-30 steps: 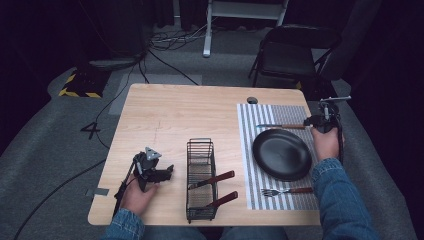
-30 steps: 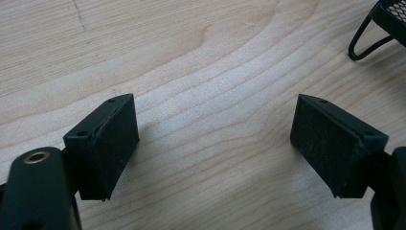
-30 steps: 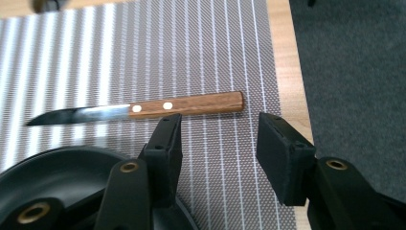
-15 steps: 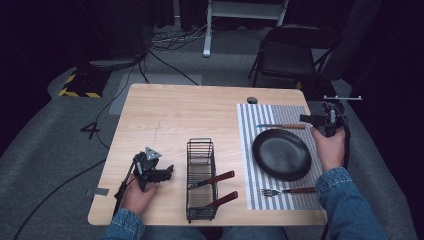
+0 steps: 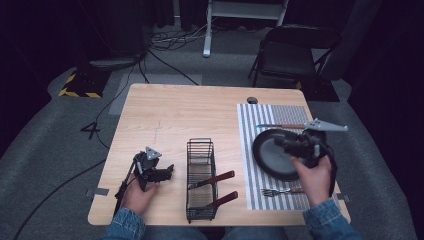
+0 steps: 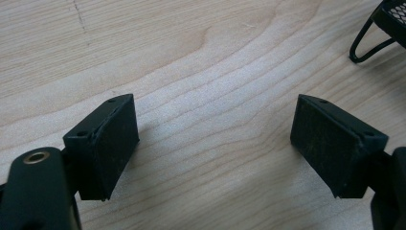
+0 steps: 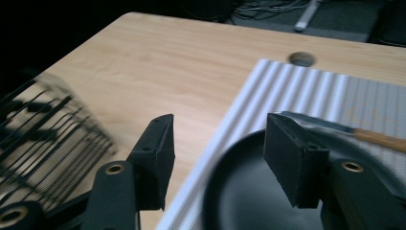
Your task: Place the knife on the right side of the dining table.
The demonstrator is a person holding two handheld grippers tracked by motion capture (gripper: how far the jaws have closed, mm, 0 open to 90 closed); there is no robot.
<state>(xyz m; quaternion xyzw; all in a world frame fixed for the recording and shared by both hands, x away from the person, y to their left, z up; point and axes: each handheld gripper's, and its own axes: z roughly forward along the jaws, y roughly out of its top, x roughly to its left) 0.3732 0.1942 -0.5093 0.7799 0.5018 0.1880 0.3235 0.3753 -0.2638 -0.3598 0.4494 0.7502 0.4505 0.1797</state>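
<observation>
Wire basket (image 5: 201, 179) holds two brown-handled utensils (image 5: 212, 180).

high view: fixed above person's side, looks forward and down, far; whole table (image 5: 165, 115), floor and chair (image 5: 295, 55) beyond
left gripper view: rides on left gripper (image 6: 215, 143), aimed steeply down, very close to bare wood; wire basket (image 6: 378, 28) foot at top right
right gripper view: rides on right gripper (image 7: 218, 158), low slanting look across table, close over black plate (image 7: 239, 201) and striped mat (image 7: 306, 91)
shared: basket, plate, mat, knife (image 7: 344, 129) in high and right views

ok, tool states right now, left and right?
Left tool: open, nothing between its jaws.
Right tool: open, jaws just been opening, holding nothing.
</observation>
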